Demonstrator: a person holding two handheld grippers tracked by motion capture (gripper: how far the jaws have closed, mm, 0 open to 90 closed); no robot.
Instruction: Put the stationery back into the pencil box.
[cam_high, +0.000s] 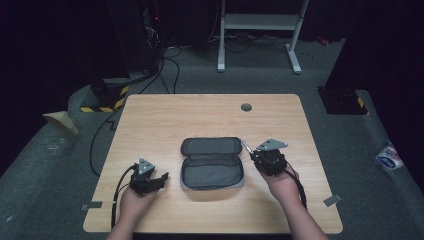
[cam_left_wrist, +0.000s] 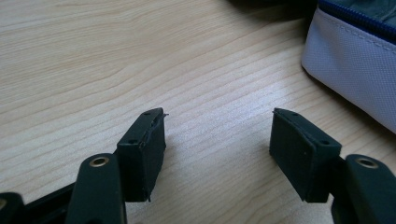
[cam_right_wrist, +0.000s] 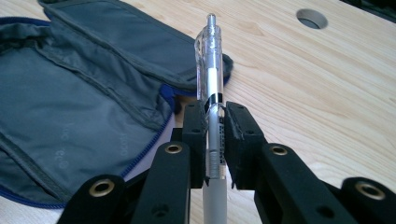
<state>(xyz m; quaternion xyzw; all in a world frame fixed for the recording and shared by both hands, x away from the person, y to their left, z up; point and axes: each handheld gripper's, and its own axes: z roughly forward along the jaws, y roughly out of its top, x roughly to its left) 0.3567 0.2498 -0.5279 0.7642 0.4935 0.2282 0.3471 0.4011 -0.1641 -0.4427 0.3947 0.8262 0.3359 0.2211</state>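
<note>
A wooden table (cam_high: 150, 120) is carrying an open grey case (cam_high: 212, 163), lying flat at its centre with the lid folded away toward the far edge. In the right gripper view the case (cam_right_wrist: 70, 93) is showing its grey lining and a blue zip along its rim.

The left gripper (cam_high: 150, 181) is resting low over the table near the person's edge, to the left of the case and apart from it, held by the left hand (cam_high: 131, 200). In the left gripper view its jaws are standing wide apart over bare wood, grasping nothing (cam_left_wrist: 217, 140), with a pale corner of the case (cam_left_wrist: 355, 65) lying just beyond the right-hand jaw.

The right gripper (cam_high: 252, 152) is sitting just beside the case's right end, held by the right hand (cam_high: 281, 182). In the right gripper view its jaws are clenching a clear pen (cam_right_wrist: 212, 93) around the barrel (cam_right_wrist: 215, 140), with the pen's tip pointing away from the camera, over the table beside the lid's corner. In the high view the pen (cam_high: 246, 146) is projecting from the gripper toward the case's far right corner.

A round hole (cam_high: 246, 107) is lying in the table well beyond the case.
</note>
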